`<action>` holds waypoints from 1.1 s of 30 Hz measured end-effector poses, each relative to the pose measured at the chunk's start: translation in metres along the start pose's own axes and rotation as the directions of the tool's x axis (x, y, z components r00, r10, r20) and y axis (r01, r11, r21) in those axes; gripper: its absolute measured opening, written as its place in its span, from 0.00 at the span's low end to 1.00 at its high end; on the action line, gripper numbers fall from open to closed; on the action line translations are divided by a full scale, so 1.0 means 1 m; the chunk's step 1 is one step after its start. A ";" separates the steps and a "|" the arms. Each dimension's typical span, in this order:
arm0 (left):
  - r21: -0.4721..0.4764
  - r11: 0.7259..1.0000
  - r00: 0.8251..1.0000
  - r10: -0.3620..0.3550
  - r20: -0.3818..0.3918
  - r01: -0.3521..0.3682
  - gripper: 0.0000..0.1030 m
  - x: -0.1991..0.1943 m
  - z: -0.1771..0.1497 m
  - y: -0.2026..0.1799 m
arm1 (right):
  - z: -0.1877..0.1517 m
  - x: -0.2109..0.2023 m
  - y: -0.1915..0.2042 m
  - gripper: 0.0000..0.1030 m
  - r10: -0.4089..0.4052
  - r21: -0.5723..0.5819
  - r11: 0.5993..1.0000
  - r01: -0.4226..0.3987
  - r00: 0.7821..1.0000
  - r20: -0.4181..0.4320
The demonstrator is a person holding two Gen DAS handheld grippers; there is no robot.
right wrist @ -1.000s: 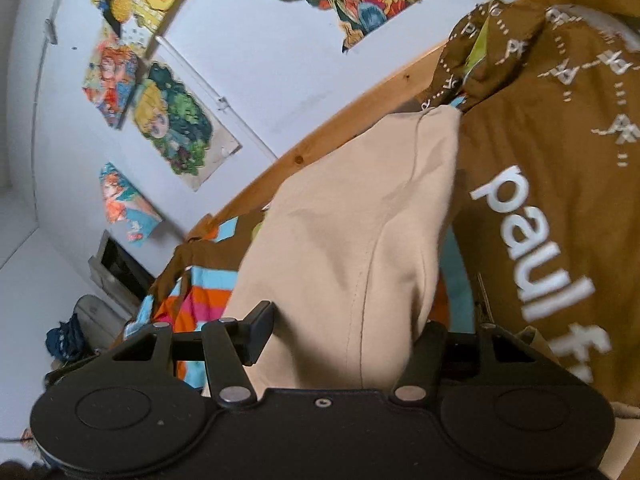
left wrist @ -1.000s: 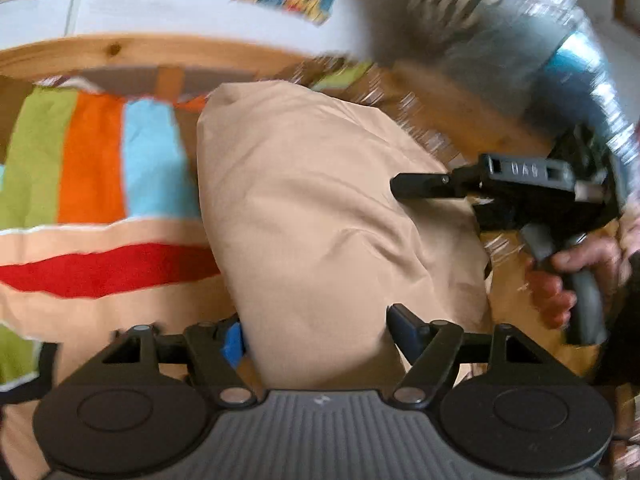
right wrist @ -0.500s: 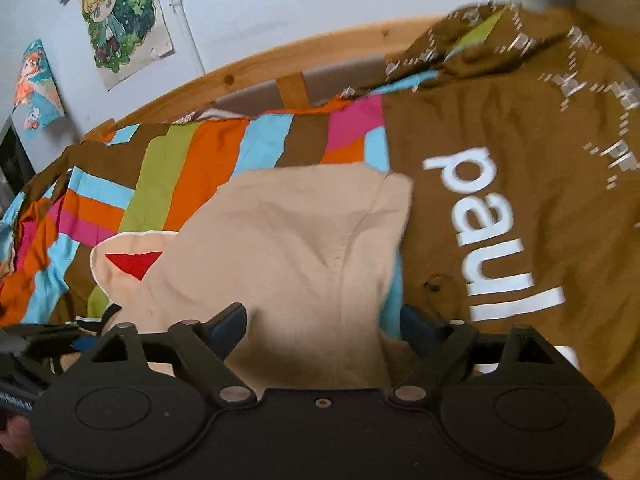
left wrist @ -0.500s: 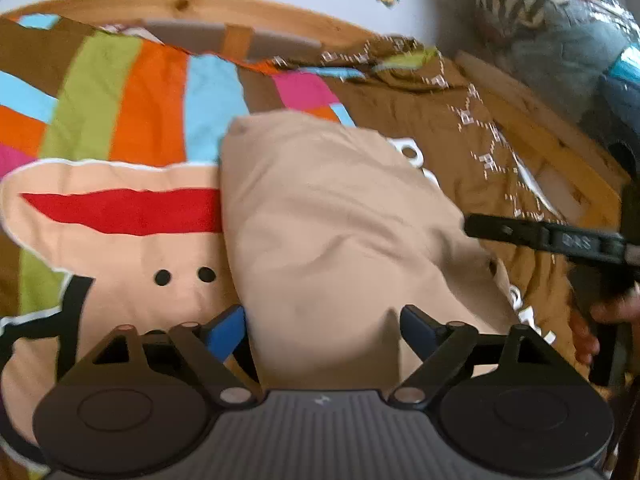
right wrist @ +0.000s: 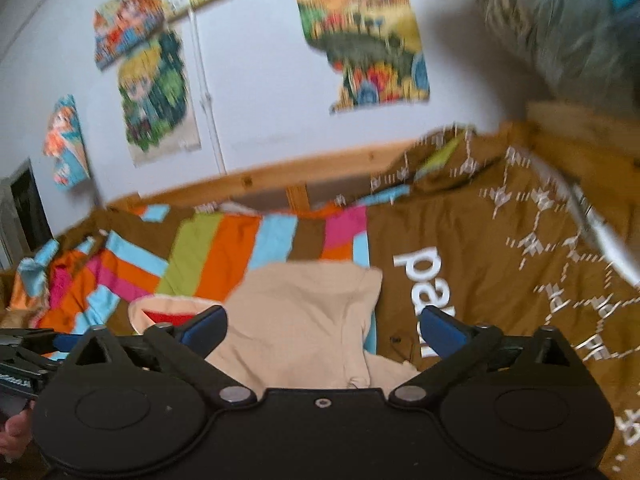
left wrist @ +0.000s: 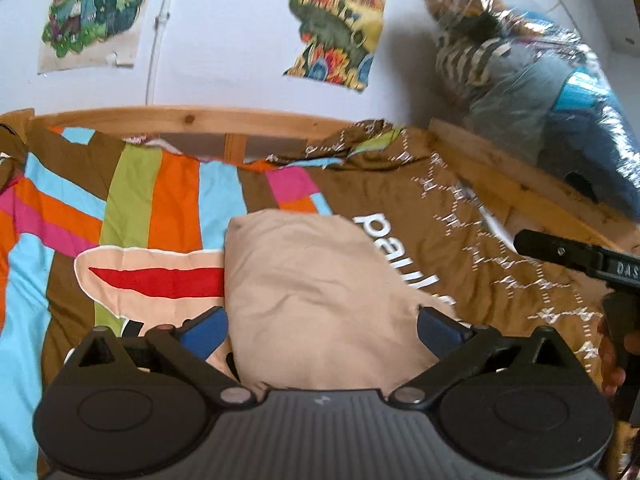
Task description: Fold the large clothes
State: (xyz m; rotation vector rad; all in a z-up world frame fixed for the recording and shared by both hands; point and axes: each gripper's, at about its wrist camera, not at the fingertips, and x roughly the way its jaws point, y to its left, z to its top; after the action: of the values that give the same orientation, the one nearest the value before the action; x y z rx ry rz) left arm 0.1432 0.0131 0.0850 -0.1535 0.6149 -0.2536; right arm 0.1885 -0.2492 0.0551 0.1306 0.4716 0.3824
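Observation:
A folded beige garment (left wrist: 320, 288) lies on the bed's brown, striped cover (left wrist: 440, 216). It also shows in the right wrist view (right wrist: 304, 320). My left gripper (left wrist: 322, 330) is open, its blue-padded fingers (left wrist: 204, 330) spread either side of the garment's near end, just above it. My right gripper (right wrist: 324, 330) is open too, over the same garment's near end. The right gripper's black body shows at the right edge of the left wrist view (left wrist: 576, 258).
A wooden bed rail (left wrist: 180, 118) runs along the white wall with posters (left wrist: 340, 20). A clear bag of clothes (left wrist: 540, 72) sits on the wooden rail at the right. The left gripper's tip shows at the left edge of the right view (right wrist: 24, 352).
Both grippers have let go of the beige garment, which has dropped flat onto the bed. Both have drawn back and tilted up, so the wall and posters show.

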 end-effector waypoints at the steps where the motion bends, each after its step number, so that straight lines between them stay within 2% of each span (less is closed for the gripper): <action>1: 0.000 1.000 1.000 -0.003 0.007 0.003 0.99 -0.008 0.000 -0.003 | 0.001 -0.012 0.003 0.99 -0.001 -0.005 1.000 0.001 1.000 0.019; 9: 0.047 0.999 0.998 -0.003 0.067 0.000 0.99 -0.062 -0.021 -0.028 | -0.017 -0.098 0.033 0.99 -0.038 -0.010 0.999 0.039 0.990 0.134; 16: 0.063 0.997 0.996 0.035 0.085 -0.040 0.99 -0.080 -0.045 -0.032 | -0.054 -0.141 0.054 0.99 -0.087 -0.018 0.996 0.091 0.983 0.159; 21: 0.047 0.994 0.990 0.094 0.107 -0.099 0.99 -0.082 -0.067 -0.028 | -0.079 -0.157 0.065 0.99 -0.134 -0.024 0.990 0.140 0.977 0.166; 26: 0.064 0.986 0.986 0.146 0.082 -0.151 0.99 -0.077 -0.094 -0.023 | -0.111 -0.165 0.069 0.99 -0.186 -0.026 0.981 0.193 0.966 0.179; 28: 0.081 0.982 0.985 0.167 0.042 -0.170 0.99 -0.072 -0.103 -0.021 | -0.121 -0.162 0.068 0.99 -0.195 -0.034 0.979 0.202 0.970 0.148; 33: 0.063 0.981 0.983 0.184 0.009 -0.184 0.99 -0.070 -0.114 -0.014 | -0.128 -0.148 0.060 0.99 -0.178 -0.004 0.984 0.178 0.982 0.067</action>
State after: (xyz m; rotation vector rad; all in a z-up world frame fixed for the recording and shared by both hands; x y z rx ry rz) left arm 0.0183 0.0113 0.0345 -0.0350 0.6130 -0.0939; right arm -0.0126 -0.2466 0.0160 0.0899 0.4125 0.2043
